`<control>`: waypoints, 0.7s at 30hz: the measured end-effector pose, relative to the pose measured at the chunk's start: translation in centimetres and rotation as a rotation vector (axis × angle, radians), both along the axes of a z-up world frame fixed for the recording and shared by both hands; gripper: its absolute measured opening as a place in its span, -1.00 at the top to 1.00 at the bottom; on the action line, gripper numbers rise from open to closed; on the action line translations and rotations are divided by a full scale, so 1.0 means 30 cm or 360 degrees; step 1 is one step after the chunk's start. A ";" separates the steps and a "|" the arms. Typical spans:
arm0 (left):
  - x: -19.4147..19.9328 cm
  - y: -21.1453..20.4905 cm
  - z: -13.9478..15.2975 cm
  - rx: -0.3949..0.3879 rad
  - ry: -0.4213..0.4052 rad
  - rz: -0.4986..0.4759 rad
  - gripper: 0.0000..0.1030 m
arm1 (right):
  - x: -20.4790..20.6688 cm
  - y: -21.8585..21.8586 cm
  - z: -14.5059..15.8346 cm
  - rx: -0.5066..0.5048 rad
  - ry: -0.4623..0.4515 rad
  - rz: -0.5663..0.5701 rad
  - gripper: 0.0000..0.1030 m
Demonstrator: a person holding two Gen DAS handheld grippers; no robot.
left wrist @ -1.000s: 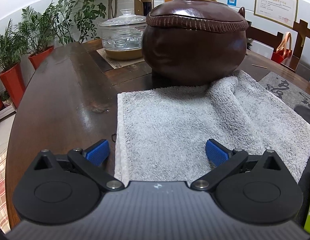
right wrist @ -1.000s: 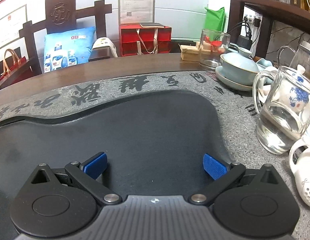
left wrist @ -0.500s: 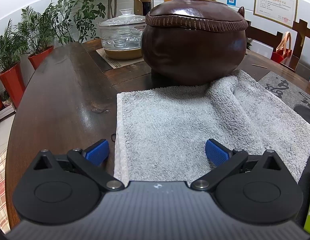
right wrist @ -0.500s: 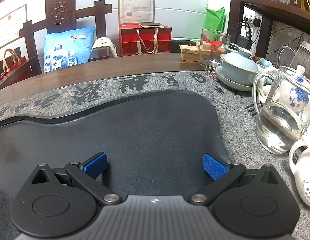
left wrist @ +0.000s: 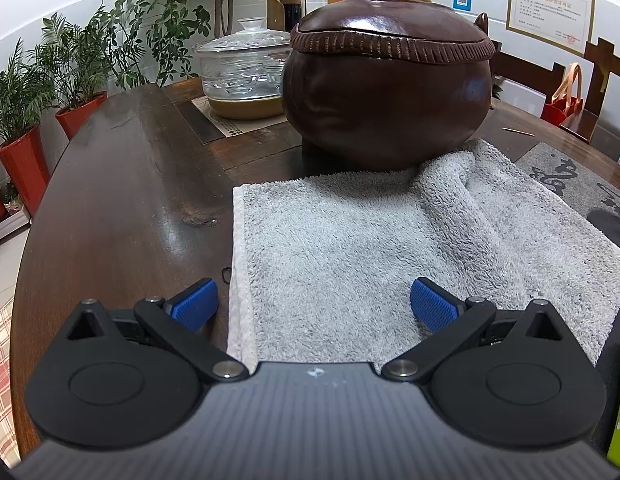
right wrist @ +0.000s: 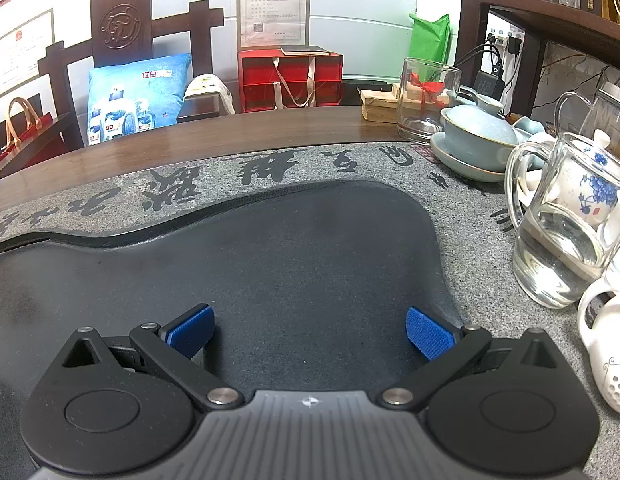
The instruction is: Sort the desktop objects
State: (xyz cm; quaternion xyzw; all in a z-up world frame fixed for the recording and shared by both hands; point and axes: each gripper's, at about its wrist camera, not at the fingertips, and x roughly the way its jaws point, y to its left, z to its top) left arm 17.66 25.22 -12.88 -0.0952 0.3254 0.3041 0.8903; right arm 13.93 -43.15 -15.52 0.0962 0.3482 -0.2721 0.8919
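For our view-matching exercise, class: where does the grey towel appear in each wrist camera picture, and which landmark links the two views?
Left wrist: the grey towel fills the centre, lying in front of the brown pot.
Right wrist: not in it.
Shared landmark: the stone tea tray with black calligraphy, at the right edge of the left view and across the middle of the right view.

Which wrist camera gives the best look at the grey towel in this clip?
The left wrist view. The grey towel fills the middle of that picture, lying on the wooden table with its far edge bunched against the brown pot. The right wrist view shows none of it, only the dark stone tea tray and the glassware beside it.
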 end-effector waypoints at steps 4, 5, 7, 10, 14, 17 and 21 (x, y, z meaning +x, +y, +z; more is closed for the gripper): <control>0.005 -0.002 -0.001 0.0002 0.0002 -0.0002 -1.00 | 0.000 0.000 0.000 0.0000 0.0000 0.0000 -1.00; 0.005 -0.002 -0.001 0.0002 0.0002 -0.0002 -1.00 | 0.000 0.000 0.000 0.0000 0.0000 0.0000 -1.00; 0.005 -0.002 -0.001 0.0003 0.0002 -0.0002 -1.00 | 0.000 0.000 0.000 0.0000 0.0000 0.0000 -1.00; 0.005 -0.002 -0.001 0.0002 0.0001 -0.0001 -1.00 | 0.000 0.000 -0.001 0.0000 0.0000 0.0000 -1.00; 0.005 -0.002 -0.001 0.0002 0.0001 -0.0001 -1.00 | 0.000 0.000 -0.001 0.0000 0.0000 0.0000 -1.00; 0.005 -0.002 -0.001 0.0003 0.0002 -0.0002 -1.00 | 0.000 -0.001 -0.001 0.0000 0.0000 0.0000 -1.00; 0.005 -0.003 -0.001 0.0002 0.0002 -0.0001 -1.00 | 0.000 0.000 -0.001 0.0000 0.0000 0.0000 -1.00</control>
